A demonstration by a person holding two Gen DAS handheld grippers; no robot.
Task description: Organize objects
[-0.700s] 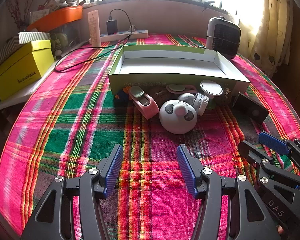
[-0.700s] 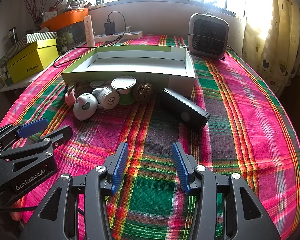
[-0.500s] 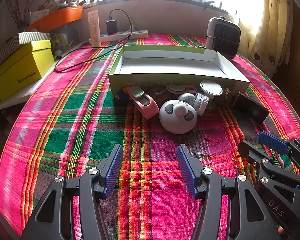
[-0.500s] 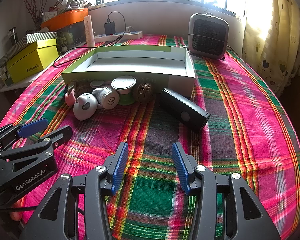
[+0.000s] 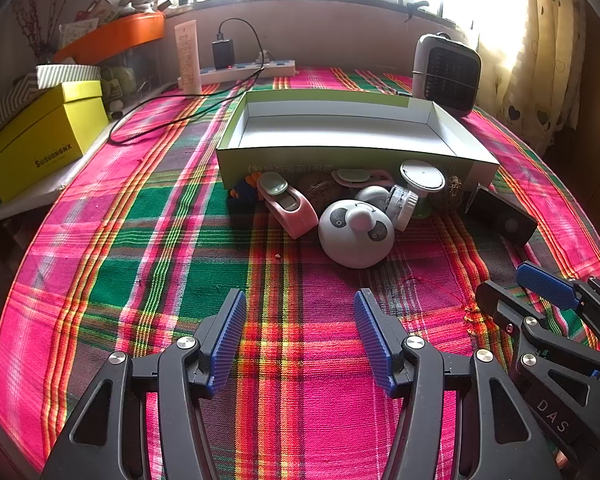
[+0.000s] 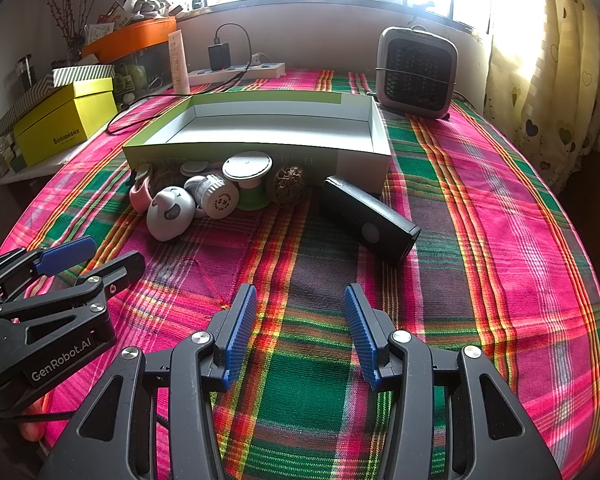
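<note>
A shallow green-and-white cardboard box [image 5: 352,158] [image 6: 260,152] lies open and empty on the plaid cloth. Small items cluster against its near wall: a white panda-faced dome [image 5: 356,232] [image 6: 170,212], a pink clip-like gadget [image 5: 288,204], a white jar on its side [image 6: 216,200], a round white lid on a green base [image 6: 247,178], a brown walnut-like ball [image 6: 290,184] and a black rectangular device [image 6: 368,226] [image 5: 500,216]. My left gripper [image 5: 300,332] is open and empty, short of the dome. My right gripper [image 6: 300,328] is open and empty, short of the black device.
A grey fan heater [image 6: 416,72] stands behind the box at right. A power strip with charger and cable [image 5: 240,70], a tube [image 5: 188,58], a yellow box [image 5: 40,140] and an orange tray [image 5: 112,36] line the back left. A curtain [image 6: 548,60] hangs at right.
</note>
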